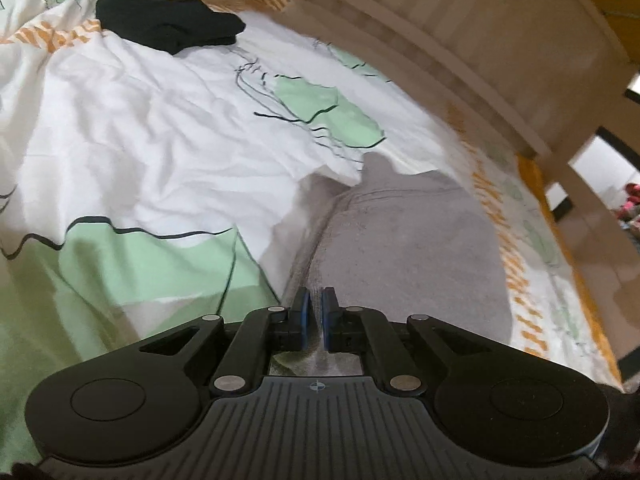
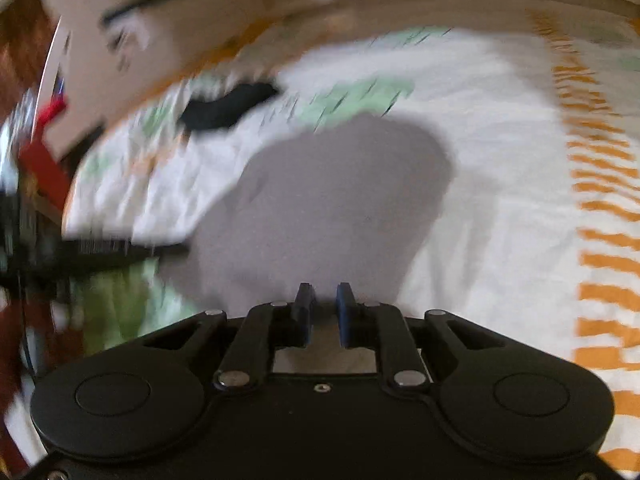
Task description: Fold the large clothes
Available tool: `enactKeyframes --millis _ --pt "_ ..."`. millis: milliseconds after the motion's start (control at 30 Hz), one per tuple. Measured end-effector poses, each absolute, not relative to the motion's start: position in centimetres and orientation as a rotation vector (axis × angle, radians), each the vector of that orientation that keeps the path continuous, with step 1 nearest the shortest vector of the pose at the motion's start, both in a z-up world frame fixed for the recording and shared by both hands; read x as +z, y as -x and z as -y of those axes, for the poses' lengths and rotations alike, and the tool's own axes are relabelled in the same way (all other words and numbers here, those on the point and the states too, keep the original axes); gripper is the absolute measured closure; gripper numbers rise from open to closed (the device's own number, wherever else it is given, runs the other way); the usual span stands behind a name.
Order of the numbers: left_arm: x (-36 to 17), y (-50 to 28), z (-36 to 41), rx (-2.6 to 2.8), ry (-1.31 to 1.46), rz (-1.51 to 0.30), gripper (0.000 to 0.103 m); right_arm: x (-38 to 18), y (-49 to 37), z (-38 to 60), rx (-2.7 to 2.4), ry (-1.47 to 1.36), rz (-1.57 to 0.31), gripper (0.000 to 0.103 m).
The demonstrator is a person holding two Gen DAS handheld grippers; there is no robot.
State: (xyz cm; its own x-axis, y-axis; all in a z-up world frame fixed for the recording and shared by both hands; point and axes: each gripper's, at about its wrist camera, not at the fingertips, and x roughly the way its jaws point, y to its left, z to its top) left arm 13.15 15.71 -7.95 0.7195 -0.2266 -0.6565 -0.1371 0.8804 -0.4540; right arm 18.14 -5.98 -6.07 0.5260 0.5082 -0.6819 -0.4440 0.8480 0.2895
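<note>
One grey garment [image 1: 400,240] lies lengthwise away from the closed left tongs [image 1: 316,300].

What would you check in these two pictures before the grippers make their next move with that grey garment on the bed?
1. Left gripper closed on the grey garment: the jaws are nearly together with a seam of fabric running into them; looks ok.
2. Right gripper gripping the grey garment: a narrow gap shows between its fingers; whether cloth is pinched, cannot tell.
3. Sharp view on the right side: not ok, that picture is smeared.
4. Black garment out of the way: ok, it lies apart, farther up the bedsheet.
5. Grey garment lying flat: cannot tell, only part of it shows.
</note>
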Motion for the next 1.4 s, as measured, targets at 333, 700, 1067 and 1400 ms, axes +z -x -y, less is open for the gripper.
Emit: enactKeyframes --millis 333,700,1067,1400 --pt "-2.7 -13.7 -13.7 -0.131 0.342 -0.670 0.046 -4.6 -18.4 5.7 0.638 -0.042 -0.806 0.074" --pt "-2.1 -21.5 -10.0 -0.199 0.196 -0.668 0.034 -3.7 -23.2 8.5 0.408 -0.129 -0.596 0.043" --pt "-4.1 -23.2 -10.2 -0.171 0.140 -0.737 0.034 -8.1 -27.7 1.5 0.402 0.166 -0.647 0.044" --pt "-9.3 -26.4 -12.7 -0.117 0.211 -0.862 0.018 -8.1 -27.1 2.0 0.419 0.177 -0.631 0.042"
